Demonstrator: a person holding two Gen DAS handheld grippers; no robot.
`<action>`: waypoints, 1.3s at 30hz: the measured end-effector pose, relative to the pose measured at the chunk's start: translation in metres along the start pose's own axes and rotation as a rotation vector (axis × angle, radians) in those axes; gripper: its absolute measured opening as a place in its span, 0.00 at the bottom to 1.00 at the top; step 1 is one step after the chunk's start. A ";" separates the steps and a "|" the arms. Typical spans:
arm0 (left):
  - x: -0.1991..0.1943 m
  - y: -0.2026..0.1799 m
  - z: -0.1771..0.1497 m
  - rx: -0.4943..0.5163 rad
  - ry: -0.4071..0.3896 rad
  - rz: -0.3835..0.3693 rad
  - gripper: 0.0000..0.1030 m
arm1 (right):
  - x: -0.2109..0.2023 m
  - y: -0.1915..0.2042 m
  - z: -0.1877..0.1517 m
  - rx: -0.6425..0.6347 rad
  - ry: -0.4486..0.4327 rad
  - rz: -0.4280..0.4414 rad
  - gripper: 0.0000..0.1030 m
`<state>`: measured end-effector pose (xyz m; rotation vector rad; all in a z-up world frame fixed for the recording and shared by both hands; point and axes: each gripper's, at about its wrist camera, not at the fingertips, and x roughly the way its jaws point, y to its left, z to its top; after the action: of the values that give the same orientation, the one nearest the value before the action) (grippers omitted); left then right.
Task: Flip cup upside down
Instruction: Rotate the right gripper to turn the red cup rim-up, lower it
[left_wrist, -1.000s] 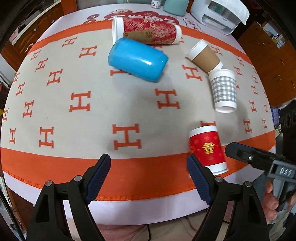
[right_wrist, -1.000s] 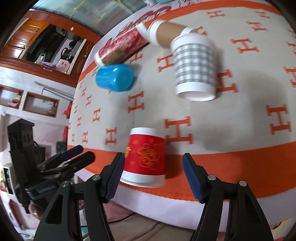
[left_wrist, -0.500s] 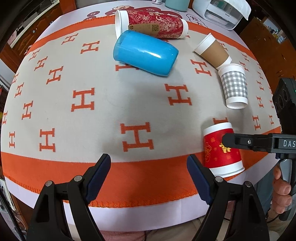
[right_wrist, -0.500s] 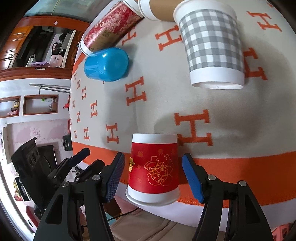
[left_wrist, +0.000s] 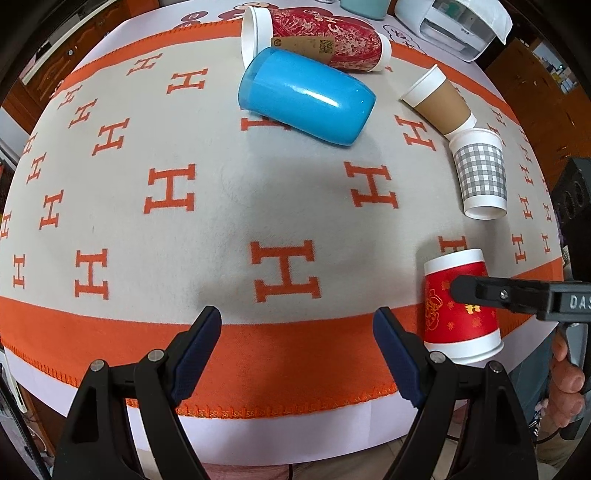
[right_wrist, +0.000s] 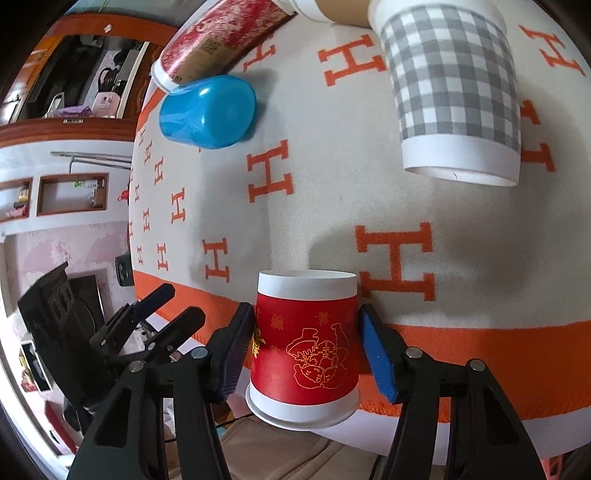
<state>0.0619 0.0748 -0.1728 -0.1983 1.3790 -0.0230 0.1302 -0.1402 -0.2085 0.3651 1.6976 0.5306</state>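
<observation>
A red paper cup (right_wrist: 306, 343) with gold print lies on its side near the table's front edge, its rim toward me. My right gripper (right_wrist: 306, 347) has a finger on each side of it, the pads touching or nearly touching its walls. The left wrist view shows the cup (left_wrist: 460, 310) at the right with one right finger (left_wrist: 480, 291) across it. My left gripper (left_wrist: 295, 354) is open and empty above the orange border of the cloth (left_wrist: 258, 332), left of the cup.
A grey checked cup (left_wrist: 480, 173), a brown cup (left_wrist: 439, 103), a blue tumbler (left_wrist: 303, 99) and a tall red cup (left_wrist: 317, 40) lie on their sides further back. A white appliance (left_wrist: 458, 22) stands at the back right. The table edge is just below the red cup.
My right gripper has moved forward around the red cup and its fingers have closed in on the cup's sides. The left gripper has stayed open, shifting slightly left.
</observation>
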 end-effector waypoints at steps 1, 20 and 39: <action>-0.001 -0.001 0.000 0.002 -0.004 0.001 0.80 | -0.002 0.002 -0.001 -0.011 -0.006 0.000 0.56; -0.012 -0.004 -0.002 -0.070 -0.151 0.031 0.80 | -0.032 0.039 -0.050 -0.441 -0.787 -0.205 0.56; -0.023 -0.006 -0.015 -0.096 -0.306 0.097 0.92 | -0.016 0.038 -0.114 -0.529 -0.767 -0.267 0.72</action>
<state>0.0434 0.0697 -0.1516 -0.2053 1.0838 0.1494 0.0197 -0.1331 -0.1592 -0.0534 0.8049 0.5277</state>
